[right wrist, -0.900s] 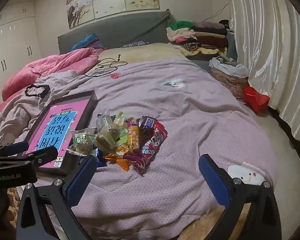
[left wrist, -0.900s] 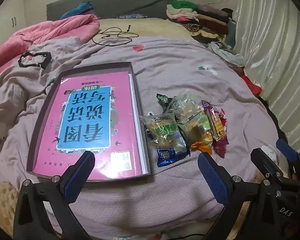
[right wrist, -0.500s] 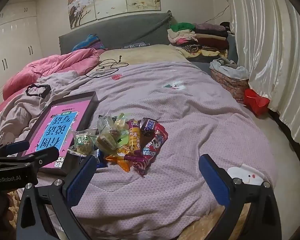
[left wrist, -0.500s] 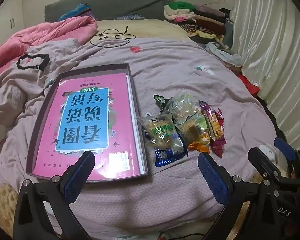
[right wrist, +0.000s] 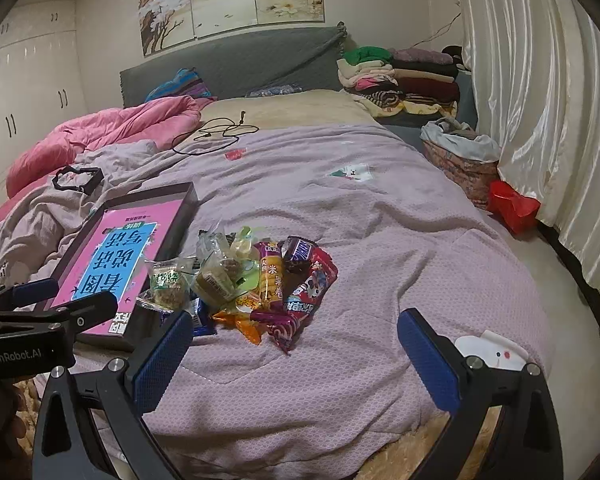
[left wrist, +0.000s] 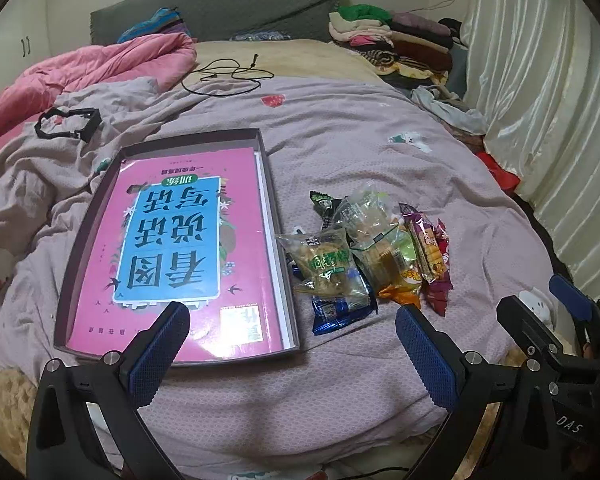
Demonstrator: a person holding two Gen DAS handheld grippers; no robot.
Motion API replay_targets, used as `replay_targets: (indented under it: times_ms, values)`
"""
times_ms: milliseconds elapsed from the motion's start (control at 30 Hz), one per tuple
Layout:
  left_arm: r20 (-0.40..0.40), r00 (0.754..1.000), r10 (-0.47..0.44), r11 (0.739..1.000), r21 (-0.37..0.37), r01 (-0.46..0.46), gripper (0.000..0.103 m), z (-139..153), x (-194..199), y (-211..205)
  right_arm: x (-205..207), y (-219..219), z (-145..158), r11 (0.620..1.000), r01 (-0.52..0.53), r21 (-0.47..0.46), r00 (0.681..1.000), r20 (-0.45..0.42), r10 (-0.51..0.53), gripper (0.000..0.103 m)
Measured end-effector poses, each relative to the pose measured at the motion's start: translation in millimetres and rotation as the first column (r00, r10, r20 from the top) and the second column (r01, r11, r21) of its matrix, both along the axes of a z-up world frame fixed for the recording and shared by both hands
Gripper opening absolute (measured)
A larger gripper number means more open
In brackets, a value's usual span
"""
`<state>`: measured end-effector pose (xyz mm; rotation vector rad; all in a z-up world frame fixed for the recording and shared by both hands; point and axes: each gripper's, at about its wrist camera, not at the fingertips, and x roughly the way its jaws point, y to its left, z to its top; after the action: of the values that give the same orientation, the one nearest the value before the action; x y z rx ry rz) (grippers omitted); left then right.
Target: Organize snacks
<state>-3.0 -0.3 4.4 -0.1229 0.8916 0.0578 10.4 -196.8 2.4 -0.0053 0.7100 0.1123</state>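
Left wrist view: the left gripper [left wrist: 292, 354] hangs with jaws spread wide and empty; "DAS" shows on the right gripper [left wrist: 540, 312] body. The snack pile [left wrist: 364, 256] lies on the bedspread [left wrist: 340, 152] just beyond its fingertips, beside the shallow box [left wrist: 274, 208] (a pink Chinese-titled book [left wrist: 188, 248] inside).

Right wrist view: the right gripper [right wrist: 296, 354], likewise apart and empty, sits short of the snack pile [right wrist: 260, 280]; "GenRobot.AI" marks the left gripper [right wrist: 56, 300].

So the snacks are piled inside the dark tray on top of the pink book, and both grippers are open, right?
Not quite. The snacks lie on the purple bedspread beside the dark tray, as the left wrist view shows. Both grippers are open.
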Motion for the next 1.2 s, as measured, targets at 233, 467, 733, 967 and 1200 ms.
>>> replay_targets:
  times_ms: [233,467,733,967,1200]
  values:
    - [0.003,1.000,-0.006,1.000,0.000,0.006,0.103,-0.1,-0.2,-0.3,0.2,-0.3,1.2,1.000,-0.002,-0.002,1.000,0.004,0.002,0.102]
    - [0.009,1.000,-0.012,1.000,0.002,0.012,0.103,0.3,-0.9,-2.0,-0.1,0.3,1.4,1.000,-0.002,-0.003,1.000,0.004,0.002,0.102]
    - [0.011,1.000,-0.017,1.000,0.000,0.017,0.103,1.2,-1.0,-3.1,-0.1,0.6,1.5,1.000,-0.001,-0.003,1.000,0.006,0.001,0.102]
    - [0.012,1.000,-0.020,1.000,0.000,0.020,0.103,2.1,-1.0,-3.1,0.4,0.5,1.1,1.000,-0.001,-0.003,1.000,0.005,0.001,0.102]
    - [0.010,1.000,-0.017,1.000,0.009,0.017,0.103,2.1,-0.9,-3.4,0.4,0.6,1.2,1.000,-0.001,-0.003,1.000,0.006,0.001,0.102]
